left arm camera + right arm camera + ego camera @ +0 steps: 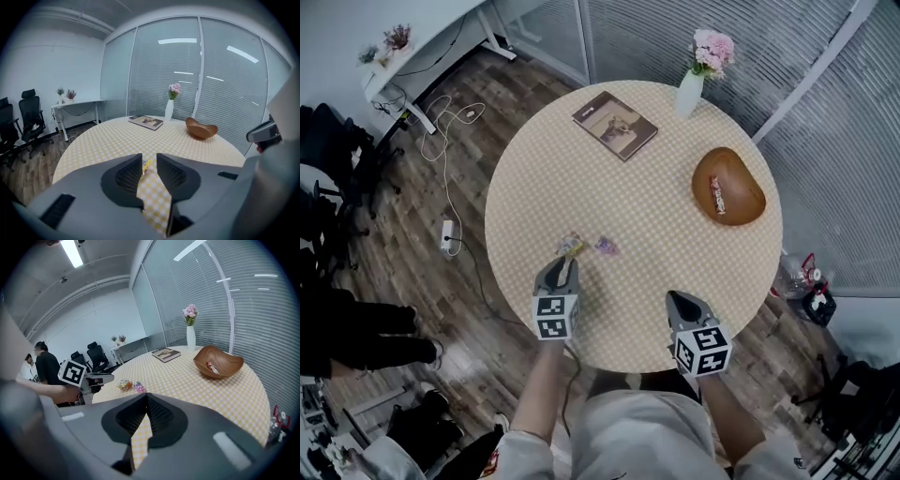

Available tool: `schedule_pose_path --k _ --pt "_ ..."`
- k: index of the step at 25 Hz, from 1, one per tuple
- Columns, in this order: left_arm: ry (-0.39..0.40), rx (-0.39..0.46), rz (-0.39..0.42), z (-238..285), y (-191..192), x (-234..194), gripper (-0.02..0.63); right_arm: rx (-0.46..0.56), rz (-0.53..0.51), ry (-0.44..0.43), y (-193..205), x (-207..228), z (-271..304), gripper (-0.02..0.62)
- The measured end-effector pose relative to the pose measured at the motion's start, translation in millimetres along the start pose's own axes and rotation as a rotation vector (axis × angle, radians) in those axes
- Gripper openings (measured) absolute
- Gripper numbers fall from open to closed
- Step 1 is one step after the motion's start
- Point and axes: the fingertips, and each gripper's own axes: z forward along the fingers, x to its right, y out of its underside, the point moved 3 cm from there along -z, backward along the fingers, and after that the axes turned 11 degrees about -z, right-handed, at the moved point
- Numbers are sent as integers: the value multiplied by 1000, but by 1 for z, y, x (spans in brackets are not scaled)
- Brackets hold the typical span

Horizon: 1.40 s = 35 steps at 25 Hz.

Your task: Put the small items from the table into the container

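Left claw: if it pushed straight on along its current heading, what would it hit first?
Probably the yellow-wrapped candy, lying on the table straight ahead of the left claw and its narrow gap; depth is hard to judge.

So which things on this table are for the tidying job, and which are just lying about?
For the job:
yellow-wrapped candy
purple-wrapped candy
wooden bowl
red-wrapped candy, already in the bowl
left claw, open just behind the yellow one

Just lying about:
book
white vase of pink flowers
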Motion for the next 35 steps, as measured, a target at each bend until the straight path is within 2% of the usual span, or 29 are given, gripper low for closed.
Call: schedule_pose_path --k 5,8,22,28,31,35 --pt "17 -86 16 29 8 -24 211 -14 0 1 -5 -5 1 2" --pt "30 -143 31 49 15 -34 273 -24 5 8 -5 -3 3 2" --pt "92 -278 93 99 36 -40 291 -49 49 47 5 13 2 2" --pt "76 -223 98 94 22 -38 288 -43 62 48 8 18 -2 2" --pt "104 -144 126 85 -10 -23 288 -30 68 43 7 19 -4 2" --pt "173 -37 183 74 -65 30 288 -8 84 39 5 22 -9 2"
